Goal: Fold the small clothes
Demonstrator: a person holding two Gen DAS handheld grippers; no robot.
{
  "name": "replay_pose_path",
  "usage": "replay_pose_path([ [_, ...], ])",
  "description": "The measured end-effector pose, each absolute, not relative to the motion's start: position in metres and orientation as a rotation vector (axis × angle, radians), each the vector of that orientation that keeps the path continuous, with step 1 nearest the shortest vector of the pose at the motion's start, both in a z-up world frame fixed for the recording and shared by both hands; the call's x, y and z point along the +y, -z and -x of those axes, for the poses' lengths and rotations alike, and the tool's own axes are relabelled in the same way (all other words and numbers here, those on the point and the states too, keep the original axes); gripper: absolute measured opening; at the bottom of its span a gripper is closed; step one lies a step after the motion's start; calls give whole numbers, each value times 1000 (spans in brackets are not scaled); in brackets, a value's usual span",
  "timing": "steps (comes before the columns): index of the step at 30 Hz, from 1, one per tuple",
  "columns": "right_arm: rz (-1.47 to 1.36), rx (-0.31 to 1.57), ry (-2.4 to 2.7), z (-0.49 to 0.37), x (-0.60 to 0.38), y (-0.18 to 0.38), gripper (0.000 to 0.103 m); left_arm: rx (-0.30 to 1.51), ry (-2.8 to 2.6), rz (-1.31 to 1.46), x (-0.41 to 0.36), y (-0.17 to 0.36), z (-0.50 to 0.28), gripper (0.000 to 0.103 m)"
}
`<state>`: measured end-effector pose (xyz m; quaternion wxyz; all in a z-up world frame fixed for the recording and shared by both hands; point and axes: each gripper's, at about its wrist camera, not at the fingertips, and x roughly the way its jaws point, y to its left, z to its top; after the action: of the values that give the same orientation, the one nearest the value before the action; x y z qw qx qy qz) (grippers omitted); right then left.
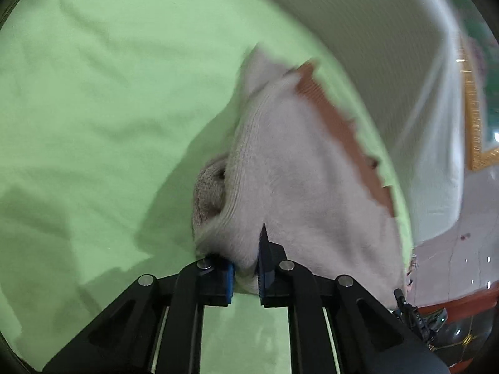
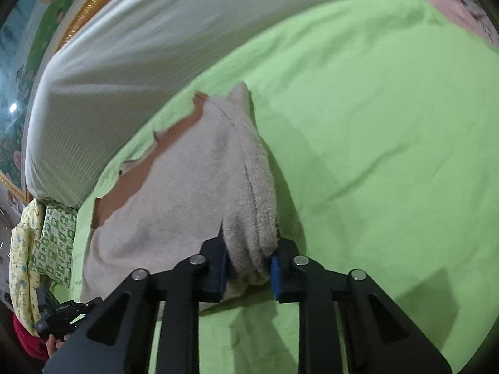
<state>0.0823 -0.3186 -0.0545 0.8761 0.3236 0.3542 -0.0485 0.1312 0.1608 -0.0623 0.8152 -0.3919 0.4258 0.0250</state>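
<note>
A small beige knitted garment (image 1: 299, 168) with a brown zigzag band along its far edge lies on a light green sheet (image 1: 93, 109). My left gripper (image 1: 246, 274) is shut on the garment's near left corner, the cloth pinched between its blue pads. In the right wrist view the same beige garment (image 2: 187, 193) lies on the green sheet (image 2: 374, 124), and my right gripper (image 2: 249, 268) is shut on a thick bunched fold at its near right corner. The other gripper (image 2: 65, 311) shows at the lower left of that view.
A white ribbed bolster or headboard pad (image 2: 140, 37) runs along the far side of the sheet. A gold-framed picture (image 1: 474, 118) hangs behind it. A patterned green-and-yellow pillow (image 2: 46, 243) lies at the left. Glossy floor tiles (image 1: 461, 265) show beyond the bed edge.
</note>
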Motion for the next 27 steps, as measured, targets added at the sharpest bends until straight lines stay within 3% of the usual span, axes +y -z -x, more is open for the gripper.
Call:
replay_pose_path([
  [5, -769, 647, 34, -56, -334, 26, 15, 861, 5, 752, 168, 31, -106, 6],
  [11, -717, 761, 90, -48, -325, 60, 15, 969, -12, 669, 160, 72, -109, 8],
  [13, -703, 809, 100, -53, -322, 73, 19, 1005, -31, 669, 159, 83, -113, 13],
  [14, -674, 814, 130, -54, -320, 73, 29, 1006, -32, 686, 160, 82, -110, 15],
  [17, -618, 783, 224, -47, -320, 56, 44, 1005, -56, 689, 163, 77, -98, 34],
  [19, -591, 732, 255, -37, -322, 40, 46, 987, -62, 693, 167, 72, -77, 44],
  [27, -472, 685, -1, -72, -268, 11, 46, 884, -105, 522, 142, 29, -77, 50],
])
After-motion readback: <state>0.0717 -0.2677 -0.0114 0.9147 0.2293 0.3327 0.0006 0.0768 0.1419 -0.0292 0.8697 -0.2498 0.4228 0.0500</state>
